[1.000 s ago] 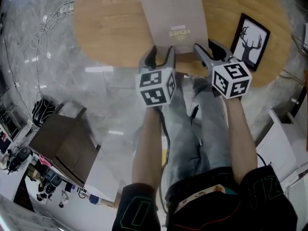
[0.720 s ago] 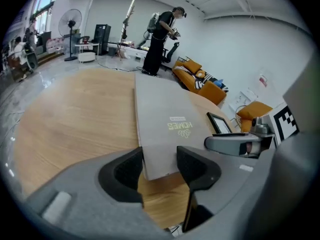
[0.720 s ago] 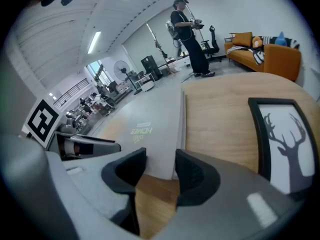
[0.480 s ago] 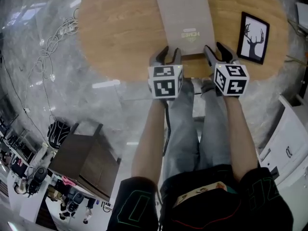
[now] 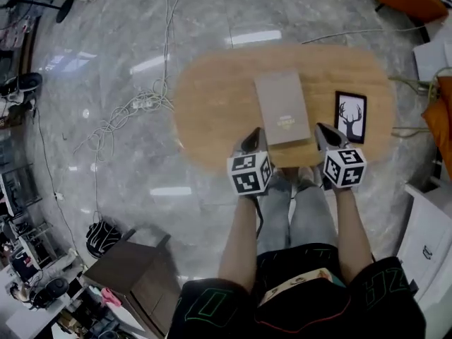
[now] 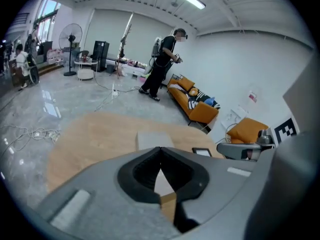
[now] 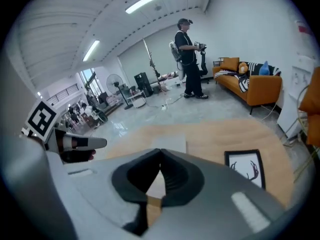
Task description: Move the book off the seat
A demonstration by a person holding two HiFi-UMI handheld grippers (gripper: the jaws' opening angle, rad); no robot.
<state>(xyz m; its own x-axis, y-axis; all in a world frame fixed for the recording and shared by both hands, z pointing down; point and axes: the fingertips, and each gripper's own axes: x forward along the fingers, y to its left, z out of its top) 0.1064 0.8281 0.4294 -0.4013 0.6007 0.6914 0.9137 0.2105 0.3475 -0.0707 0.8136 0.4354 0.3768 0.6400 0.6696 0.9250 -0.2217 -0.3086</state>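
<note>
Head view: grey flat rectangular book (image 5: 282, 109) lies on oval light-wood seat (image 5: 212, 111), between and just beyond both grippers. Left gripper (image 5: 256, 135) and right gripper (image 5: 323, 130): jaws just closed tip to tip, nothing between them (book shows beyond the tips in both gripper views). Black-framed antler picture (image 5: 350, 116) lies beside the book.

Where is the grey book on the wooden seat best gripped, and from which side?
Probably its near short edge, approached from where the person stands. The book lies flat on the seat, so only an edge offers the fingers a pinch. That edge is closest to the seat's near rim, and the framed picture lies off the right side.
</note>
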